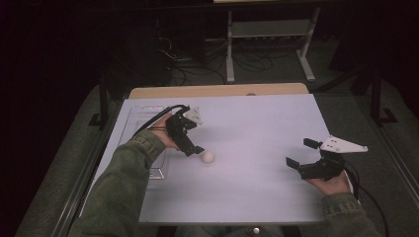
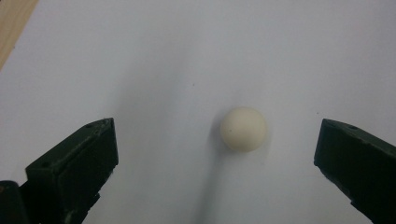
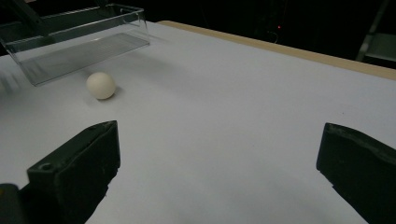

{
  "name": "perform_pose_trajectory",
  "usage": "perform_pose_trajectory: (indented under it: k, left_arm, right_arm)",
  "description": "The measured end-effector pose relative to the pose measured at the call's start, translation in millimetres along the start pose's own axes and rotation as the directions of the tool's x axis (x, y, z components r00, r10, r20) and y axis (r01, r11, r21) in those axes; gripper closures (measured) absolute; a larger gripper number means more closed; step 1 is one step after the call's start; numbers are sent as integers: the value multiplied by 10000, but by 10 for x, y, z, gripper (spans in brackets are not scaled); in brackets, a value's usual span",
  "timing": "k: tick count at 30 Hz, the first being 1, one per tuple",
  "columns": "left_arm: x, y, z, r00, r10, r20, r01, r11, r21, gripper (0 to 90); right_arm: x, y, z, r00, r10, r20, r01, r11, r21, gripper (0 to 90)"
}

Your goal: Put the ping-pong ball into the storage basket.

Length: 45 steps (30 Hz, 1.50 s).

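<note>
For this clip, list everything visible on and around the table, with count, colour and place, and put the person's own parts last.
Small round ball: one, cream white, on the white surface left of centre, just beyond the left gripper's jaws.
Clear plastic tray: one, transparent, at the table's far left.
White table top: one, white sheet over a light wooden edge at the far side.
Metal frame stand: one, pale grey, on the dark floor beyond the table, cables near it.
Left gripper: one, black, jaws wide apart, ball between them in its own view but untouched.
Right gripper: one, black with grey plate, jaws apart, over the table's right side.
Sleeves: two, olive green, bottom edge.
</note>
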State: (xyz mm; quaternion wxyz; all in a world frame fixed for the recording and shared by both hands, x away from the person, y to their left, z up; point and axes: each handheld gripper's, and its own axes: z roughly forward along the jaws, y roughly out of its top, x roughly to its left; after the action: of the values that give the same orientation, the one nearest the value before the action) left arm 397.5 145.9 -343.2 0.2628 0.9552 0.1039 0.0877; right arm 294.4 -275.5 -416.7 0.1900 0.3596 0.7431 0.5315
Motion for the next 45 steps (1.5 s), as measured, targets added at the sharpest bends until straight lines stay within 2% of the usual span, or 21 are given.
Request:
perform_pose_trajectory:
  k: [14, 24, 29, 38, 45]
  left_arm:
    - [-49, 49, 157, 9995, 199, 256, -205, 9996, 211, 0]
    - [-64, 65, 281, 9985, 303, 456, -330, 9977, 596, 0]
    - [-76, 69, 347, 9977, 421, 533, -467, 9951, 870, 0]
    - [-90, 80, 417, 9966, 488, 662, -554, 9932, 1025, 0]
    - [-123, 83, 497, 9938, 744, 821, -837, 9896, 1167, 0]
  right_arm:
    - [-1, -1, -3, 10000, -5, -8, 5, 10000, -2, 0]
    - [-3, -1, -8, 10000, -5, -13, 5, 10000, -8, 0]
    - [-2, -2, -10, 10000, 2, -17, -2, 10000, -17, 0]
    - [-2, -2, -12, 10000, 12, -24, -12, 10000, -31, 0]
    - [-1, 0, -23, 10000, 90, -23, -90, 9999, -88, 0]
